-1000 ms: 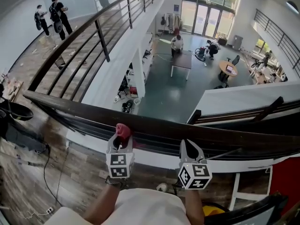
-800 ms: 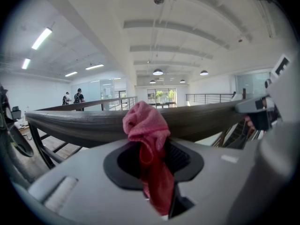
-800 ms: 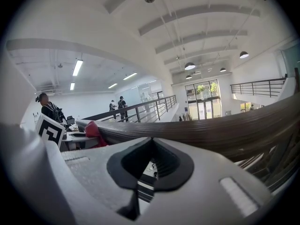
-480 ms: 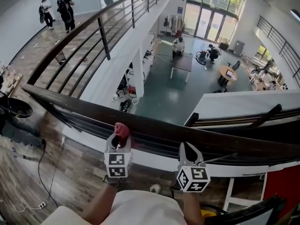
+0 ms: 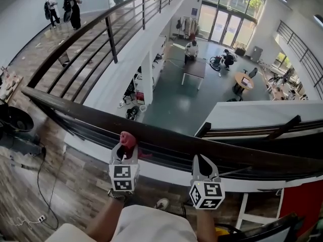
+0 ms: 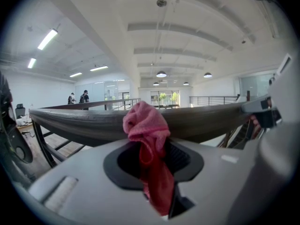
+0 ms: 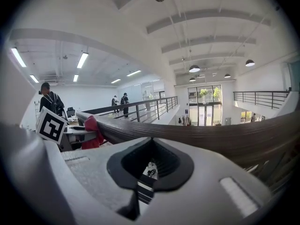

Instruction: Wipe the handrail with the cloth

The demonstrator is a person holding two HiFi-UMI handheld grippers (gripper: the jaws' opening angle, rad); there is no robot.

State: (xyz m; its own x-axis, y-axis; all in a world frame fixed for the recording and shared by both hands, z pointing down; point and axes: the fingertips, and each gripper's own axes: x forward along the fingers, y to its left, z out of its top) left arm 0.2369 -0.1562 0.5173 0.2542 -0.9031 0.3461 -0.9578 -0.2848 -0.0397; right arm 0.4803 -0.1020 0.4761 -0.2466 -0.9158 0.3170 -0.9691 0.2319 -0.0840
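A dark wooden handrail [image 5: 166,140] runs across the head view from the left down to the right. My left gripper [image 5: 125,148] is shut on a bunched pink-red cloth [image 5: 127,138], and the cloth lies against the rail's near side. In the left gripper view the cloth [image 6: 146,125] sticks up from the closed left gripper [image 6: 152,156] in front of the rail [image 6: 79,122]. My right gripper [image 5: 202,161] is shut and holds nothing, just below the rail, to the right of the left one. The right gripper view shows this gripper [image 7: 149,165] under the rail [image 7: 220,136], with the cloth [image 7: 91,131] at the left.
Beyond the rail is a drop to a lower floor with a table [image 5: 195,67] and seated people. A side railing with metal bars [image 5: 108,39] runs away at the left, and two people [image 5: 70,6] stand far along it. A cable [image 5: 43,183] lies on the wooden floor.
My left gripper and the cloth have shifted slightly left along the rail. The right gripper has hardly moved. The head view has drifted a little.
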